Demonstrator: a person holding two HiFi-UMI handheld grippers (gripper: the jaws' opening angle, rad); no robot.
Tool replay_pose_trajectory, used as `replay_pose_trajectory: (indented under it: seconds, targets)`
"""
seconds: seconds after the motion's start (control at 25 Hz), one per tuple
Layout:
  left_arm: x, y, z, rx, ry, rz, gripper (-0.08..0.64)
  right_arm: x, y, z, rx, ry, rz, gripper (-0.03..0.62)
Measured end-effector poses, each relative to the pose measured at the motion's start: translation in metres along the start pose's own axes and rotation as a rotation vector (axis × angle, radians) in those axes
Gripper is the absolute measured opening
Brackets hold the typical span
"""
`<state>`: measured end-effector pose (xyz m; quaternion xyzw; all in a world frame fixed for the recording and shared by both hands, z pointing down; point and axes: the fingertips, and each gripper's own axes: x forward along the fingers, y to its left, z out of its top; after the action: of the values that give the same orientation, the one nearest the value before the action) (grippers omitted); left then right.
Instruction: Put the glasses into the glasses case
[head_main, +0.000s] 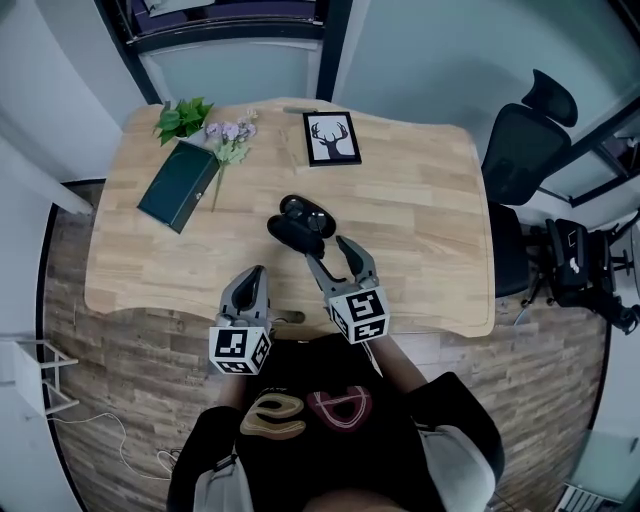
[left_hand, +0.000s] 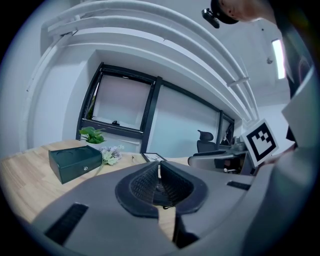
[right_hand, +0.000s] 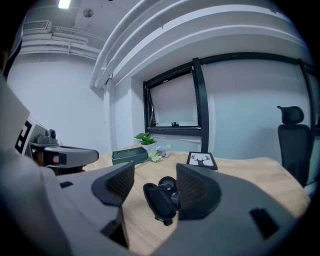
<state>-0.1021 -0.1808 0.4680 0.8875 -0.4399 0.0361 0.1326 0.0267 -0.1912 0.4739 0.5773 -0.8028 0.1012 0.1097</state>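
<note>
At mid-desk the case lies open like a clam, its long axis running from my left to my right and a little toward me. The lid half lies flat on my side, the tray half on the far side. Dark glasses seem to sit in the tray half, lying along the same axis, though I cannot make out their arms. My right gripper hangs low over the near edge of the desk and points away from me, angled left at the case. Its fingers are spread wide with nothing pinched, and their tips stop just beside the lid. My left gripper sits beside it, farther left and nearer me, pointing straight ahead with its fingers pressed together and empty. A green box lies well to the left, and a frame at the far edge.
</note>
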Motion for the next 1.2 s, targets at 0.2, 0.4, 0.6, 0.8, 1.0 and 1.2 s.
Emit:
replay_pose_trajectory:
  seconds: [0.2,0.4,0.6,0.8,1.0,1.2]
  targets:
    - [0.006,-0.001,0.000,0.001,0.000,-0.014,0.026,-0.001,-0.003,0.003,-0.006,-0.009,-0.014,0.263]
    - [0.010,-0.001,-0.001,0.002,0.004,-0.020,0.026,-0.003,-0.003,0.009,0.010,-0.026,-0.013,0.258]
    - [0.013,0.000,0.002,0.001,-0.002,-0.031,0.026,-0.005,-0.004,0.014,0.018,-0.054,-0.028,0.183]
    - [0.015,-0.001,0.007,0.008,-0.012,-0.040,0.026,-0.006,-0.005,0.022,-0.013,-0.086,-0.058,0.076]
    - [0.016,0.005,0.012,0.012,-0.020,-0.037,0.026,-0.003,-0.001,0.022,-0.054,-0.088,-0.077,0.014]
    - [0.015,0.003,0.014,0.032,-0.020,-0.051,0.026,0.000,0.008,0.021,-0.085,-0.072,-0.062,0.011]
